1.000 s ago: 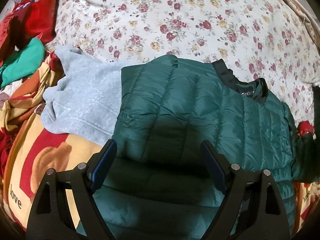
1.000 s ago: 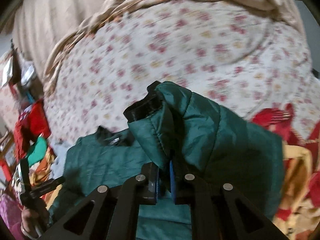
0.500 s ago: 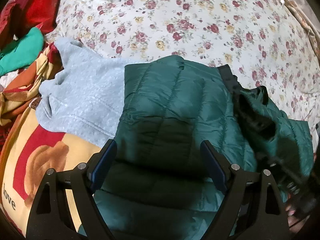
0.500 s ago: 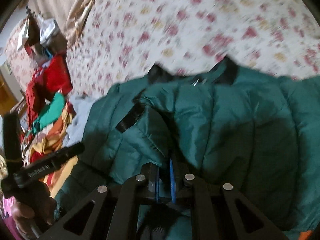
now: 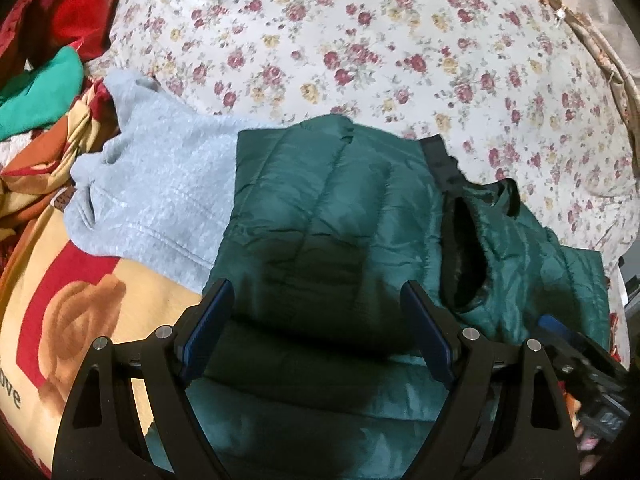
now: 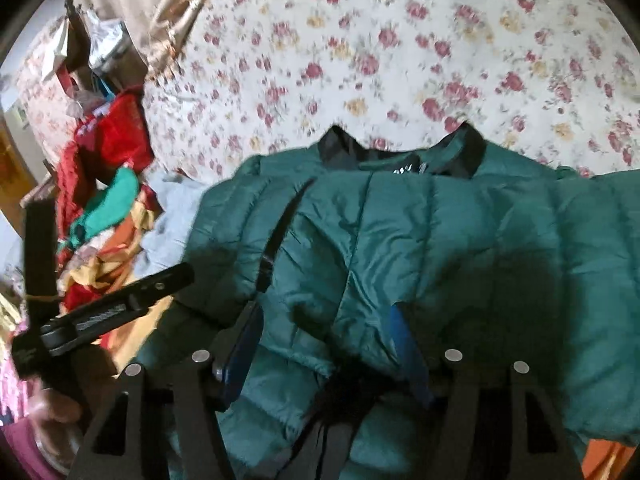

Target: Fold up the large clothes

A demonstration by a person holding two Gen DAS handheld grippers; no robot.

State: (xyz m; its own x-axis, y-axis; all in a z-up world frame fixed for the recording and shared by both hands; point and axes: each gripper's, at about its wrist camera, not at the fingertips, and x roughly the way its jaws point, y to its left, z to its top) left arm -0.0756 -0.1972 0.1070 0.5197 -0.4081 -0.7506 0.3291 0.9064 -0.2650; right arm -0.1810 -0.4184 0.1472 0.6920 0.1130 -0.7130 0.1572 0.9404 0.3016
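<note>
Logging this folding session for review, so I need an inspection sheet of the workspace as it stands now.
Surface: bed with a flowered sheet.
Job's things: green quilted jacket lies spread on the bed, black collar at the far side, a sleeve folded across its front.
Clutter: grey sweater beside the jacket; printed blanket; red and green clothes heaped at the bed's edge.
Grippers: left gripper open above the jacket; right gripper opening, jacket fabric between its jaws.
Cables: nothing seen.
Surroundings: beige cloth with a braided edge.

Home bedroom: floral bedsheet (image 5: 360,40), scattered clothes (image 6: 108,184).
</note>
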